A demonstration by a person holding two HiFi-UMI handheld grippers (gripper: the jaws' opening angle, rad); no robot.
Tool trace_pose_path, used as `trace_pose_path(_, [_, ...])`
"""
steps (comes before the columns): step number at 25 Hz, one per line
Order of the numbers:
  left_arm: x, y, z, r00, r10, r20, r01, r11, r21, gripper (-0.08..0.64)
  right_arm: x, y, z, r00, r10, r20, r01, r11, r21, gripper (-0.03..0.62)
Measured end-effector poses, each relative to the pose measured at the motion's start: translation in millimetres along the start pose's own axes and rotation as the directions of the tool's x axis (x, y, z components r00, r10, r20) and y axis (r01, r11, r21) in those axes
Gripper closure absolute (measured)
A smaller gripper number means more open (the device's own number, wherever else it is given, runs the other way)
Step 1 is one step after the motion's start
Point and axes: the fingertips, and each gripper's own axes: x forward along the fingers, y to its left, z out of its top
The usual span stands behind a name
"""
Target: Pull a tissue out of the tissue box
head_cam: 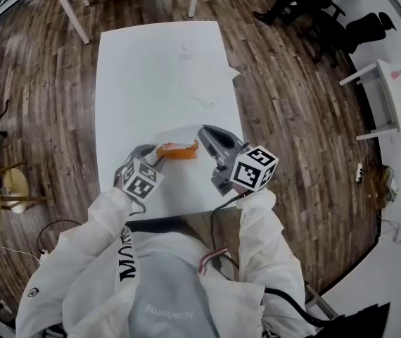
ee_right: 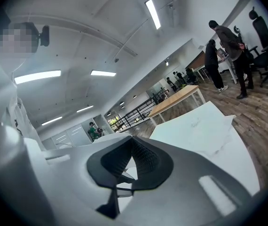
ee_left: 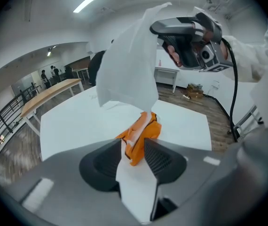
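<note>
Mid-pull: right claw (ee_left: 156,28) pinches tissue (ee_left: 124,65) (upper centre); left claw (ee_left: 133,150) clamps orange pack (ee_left: 142,134), lower centre. Next: draw tissue fully free.

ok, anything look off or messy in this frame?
Yes. The orange tissue pack is crumpled and tilted, pinched between the left gripper's jaws instead of lying flat. Loose tissues lie rumpled at the table's far end. The right gripper holds the drawn tissue cleanly.
</note>
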Motion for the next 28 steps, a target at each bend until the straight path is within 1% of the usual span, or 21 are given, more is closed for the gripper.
trace_pose_path(12, [-18.9, -5.9, 10.2, 0.999, 0.037, 0.034, -0.036, 0.999, -0.019, 0.433, -18.6, -14.8, -11.9, 0.999, -0.052, 0.014, 0.051, 0.998, 0.02, 0.589])
trace_pose_path(15, [-21.7, -5.3, 14.8, 0.998, 0.041, 0.054, -0.039, 0.999, -0.027, 0.466, -22.4, -18.5, -14.7, 0.997, -0.075, 0.021, 0.074, 0.997, 0.022, 0.589])
trace_pose_path(19, [-23.6, -4.4, 13.6, 0.997, 0.038, 0.06, -0.035, 0.999, -0.042, 0.472, -28.1, -21.7, -21.9, 0.994, -0.104, 0.028, 0.103, 0.994, 0.036, 0.589])
trace_pose_path(28, [-34.4, -4.3, 6.0, 0.997, 0.029, 0.076, -0.026, 0.999, -0.043, 0.495, -37.0, -18.5, -34.7, 0.985, -0.166, 0.043, 0.164, 0.985, 0.046, 0.589])
